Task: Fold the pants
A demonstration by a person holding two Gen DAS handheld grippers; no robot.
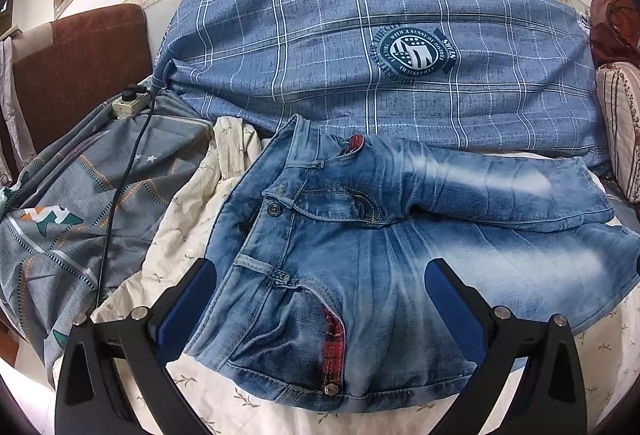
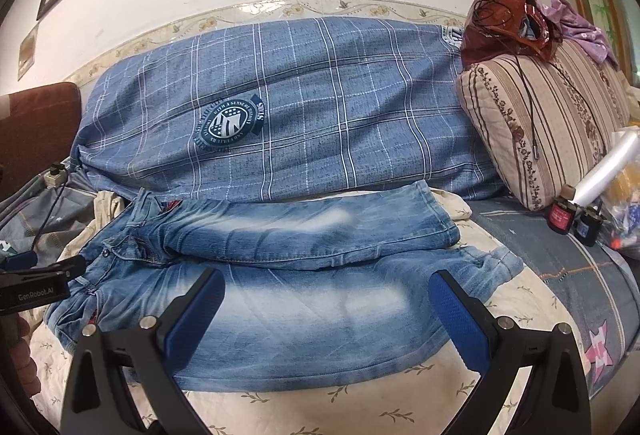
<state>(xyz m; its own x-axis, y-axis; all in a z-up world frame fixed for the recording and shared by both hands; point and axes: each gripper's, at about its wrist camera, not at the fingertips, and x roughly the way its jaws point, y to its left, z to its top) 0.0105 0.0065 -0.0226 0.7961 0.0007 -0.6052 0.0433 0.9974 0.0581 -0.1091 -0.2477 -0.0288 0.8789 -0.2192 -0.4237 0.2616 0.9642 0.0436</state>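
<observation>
Faded blue jeans [image 1: 400, 275] lie on a cream leaf-print sheet [image 1: 188, 203], waistband to the left and both short legs stretching right. The far leg [image 2: 320, 227] lies partly over the near leg [image 2: 300, 319]. My left gripper [image 1: 322, 277] hovers open above the waistband and near hip, nothing between its blue pads [image 1: 188, 311]. My right gripper [image 2: 326, 289] hangs open over the near leg's middle, its blue pads [image 2: 460, 311] holding nothing. The left gripper's black body [image 2: 36, 275] shows at the left edge of the right wrist view.
A big blue plaid pillow [image 1: 380, 47] lies right behind the jeans. A grey patterned blanket [image 1: 80, 195], a power strip [image 1: 128, 103] and a black cable sit left. On the right are a striped cushion [image 2: 552, 123], a reddish bag [image 2: 508, 23], small bottles [image 2: 562, 217].
</observation>
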